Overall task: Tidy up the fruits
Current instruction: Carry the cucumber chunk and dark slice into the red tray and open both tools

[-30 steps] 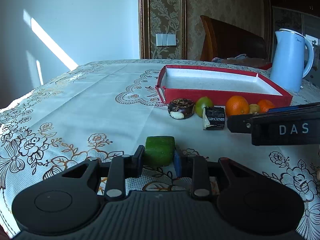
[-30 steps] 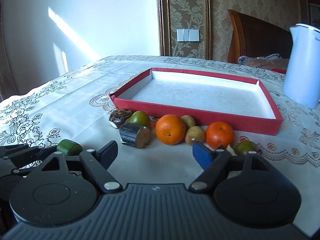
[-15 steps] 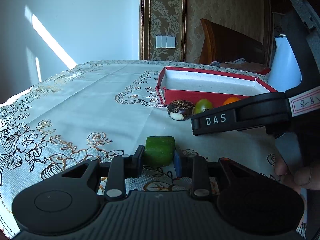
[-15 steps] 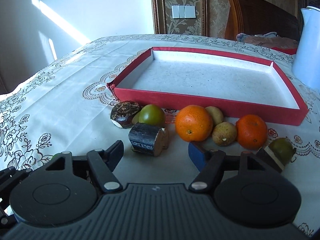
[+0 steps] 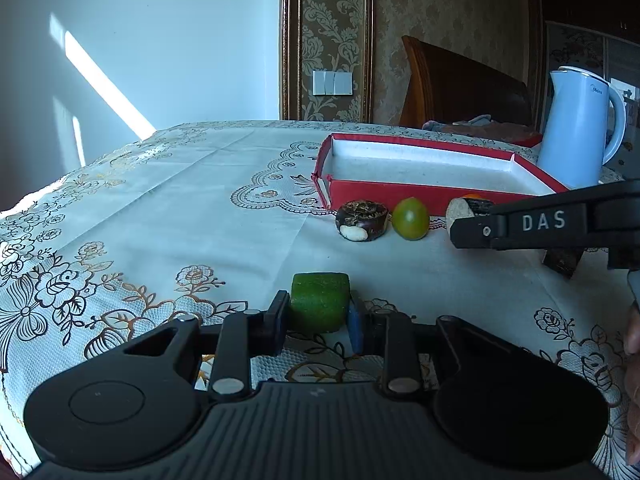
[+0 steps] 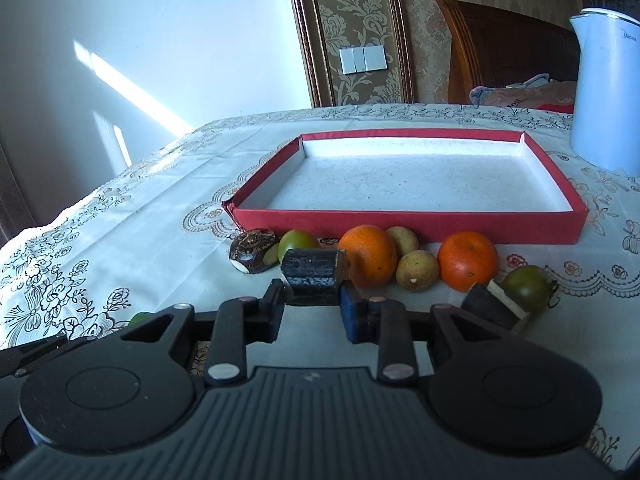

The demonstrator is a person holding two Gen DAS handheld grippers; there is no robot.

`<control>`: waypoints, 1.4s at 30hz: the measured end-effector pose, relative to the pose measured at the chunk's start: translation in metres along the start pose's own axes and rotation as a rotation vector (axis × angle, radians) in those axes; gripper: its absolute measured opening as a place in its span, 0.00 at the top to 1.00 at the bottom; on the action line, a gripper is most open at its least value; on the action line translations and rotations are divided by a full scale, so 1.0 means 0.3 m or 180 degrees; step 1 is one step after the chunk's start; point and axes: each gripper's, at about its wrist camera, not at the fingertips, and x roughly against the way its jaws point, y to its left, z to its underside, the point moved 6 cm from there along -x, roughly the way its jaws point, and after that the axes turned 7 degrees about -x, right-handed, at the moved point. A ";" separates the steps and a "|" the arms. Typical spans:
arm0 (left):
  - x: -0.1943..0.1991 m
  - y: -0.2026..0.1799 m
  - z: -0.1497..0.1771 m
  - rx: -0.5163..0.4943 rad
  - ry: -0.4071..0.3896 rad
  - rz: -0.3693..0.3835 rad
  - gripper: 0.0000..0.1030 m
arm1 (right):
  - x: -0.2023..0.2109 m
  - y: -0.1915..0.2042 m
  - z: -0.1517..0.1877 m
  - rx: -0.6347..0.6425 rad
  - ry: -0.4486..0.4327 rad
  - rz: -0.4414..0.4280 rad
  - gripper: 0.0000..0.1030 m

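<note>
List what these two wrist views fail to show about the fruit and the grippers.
- Left wrist view: the right gripper's black arm hides most of the fruit row; only a sliver of an orange shows.
- Right wrist view: the green chunk is nearly all hidden behind the gripper body.
- Right wrist view: whether the right gripper actually touches the dark cut piece cannot be told.
- Right wrist view: a second dark piece is partly covered by the gripper.

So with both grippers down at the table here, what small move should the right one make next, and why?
Probably lift and carry forward over the near wall. The right gripper has its fingers on either side of the dark cylinder piece and looks closed on it, though contact is hard to confirm. The red tray just behind the fruit row holds nothing yet. The left gripper holds the green piece.
</note>
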 end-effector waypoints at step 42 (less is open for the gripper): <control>0.101 -0.074 -0.033 -0.0244 -0.0327 0.0034 0.81 | 0.170 -0.195 0.003 -0.0010 -0.0329 -0.0177 0.74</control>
